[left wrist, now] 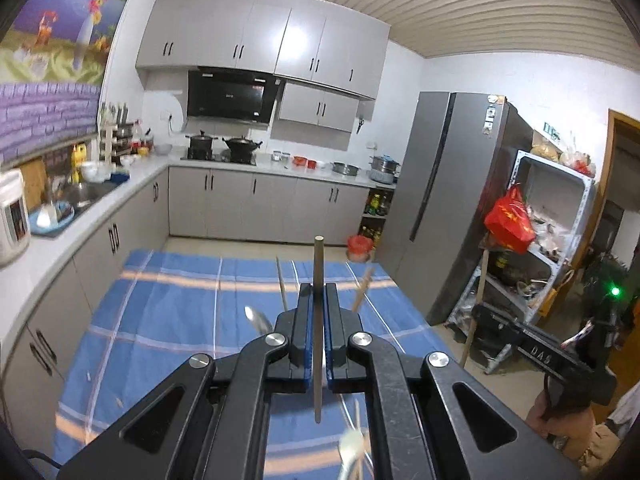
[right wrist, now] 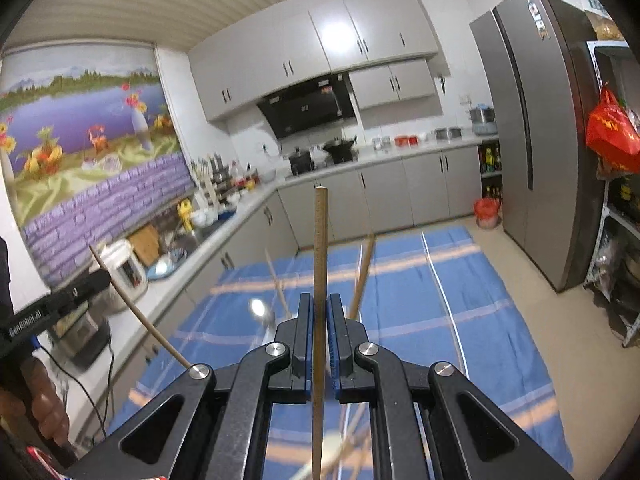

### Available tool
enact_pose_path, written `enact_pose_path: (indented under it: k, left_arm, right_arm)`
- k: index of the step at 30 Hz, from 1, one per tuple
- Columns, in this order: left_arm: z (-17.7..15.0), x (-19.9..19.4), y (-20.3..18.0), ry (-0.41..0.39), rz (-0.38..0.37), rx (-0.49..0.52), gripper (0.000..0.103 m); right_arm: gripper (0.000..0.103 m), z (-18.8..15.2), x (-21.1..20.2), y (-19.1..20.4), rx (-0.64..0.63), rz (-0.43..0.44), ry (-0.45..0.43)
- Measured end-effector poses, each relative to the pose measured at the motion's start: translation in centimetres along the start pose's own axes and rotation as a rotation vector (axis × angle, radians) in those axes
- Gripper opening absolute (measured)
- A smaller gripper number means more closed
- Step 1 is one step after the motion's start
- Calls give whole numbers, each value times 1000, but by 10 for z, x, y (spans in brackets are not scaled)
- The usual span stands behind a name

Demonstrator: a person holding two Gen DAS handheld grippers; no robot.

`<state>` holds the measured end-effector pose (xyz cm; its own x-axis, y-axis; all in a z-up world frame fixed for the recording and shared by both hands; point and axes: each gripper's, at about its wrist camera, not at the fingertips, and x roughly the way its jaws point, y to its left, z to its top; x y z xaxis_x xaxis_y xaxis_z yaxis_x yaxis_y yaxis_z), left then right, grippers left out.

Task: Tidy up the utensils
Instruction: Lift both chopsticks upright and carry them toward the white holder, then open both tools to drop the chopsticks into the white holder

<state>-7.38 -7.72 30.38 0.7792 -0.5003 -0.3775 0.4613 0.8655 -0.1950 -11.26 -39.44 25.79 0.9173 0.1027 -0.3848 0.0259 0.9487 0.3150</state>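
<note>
Blue striped cloth point(left wrist: 168, 320) spread over the tabletop, grey cabinets point(left wrist: 260, 204) behind. Two black pots point(left wrist: 224, 146) side by side on the stove under the black hood point(left wrist: 230, 96). Tall grey fridge point(left wrist: 452, 184) right of the cabinets, red bag point(left wrist: 510, 220) hanging beside it, white rice cooker point(left wrist: 12, 216) far left.

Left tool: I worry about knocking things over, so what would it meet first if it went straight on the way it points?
The left tool, shut on a chopstick, looks free over the blue cloth; probably the lower cabinets first, though depth is unclear.
</note>
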Motion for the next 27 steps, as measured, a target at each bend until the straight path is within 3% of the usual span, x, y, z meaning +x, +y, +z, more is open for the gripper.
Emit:
enact_pose_path:
  k: [4,11,15,20,27]
  left_arm:
    - [26,36,0,1,19,31,4]
    - [45,111,12,54,62,57,4]
    - [37,154,24,122,64,33,4]
    - [12,197,37,217,48,-3,4]
    - [-2,214,44,256,13,-34,4]
  right_arm:
    - [7,30,38,6,13,-8,-50]
    - [7,56,127,10,-11,-112,-97]
    - [7,41,175,3,-3,-138,-13]
    - [7,8,202,-8,-14,-142,93]
    - [9,-15,215,-21,-24,-119,184]
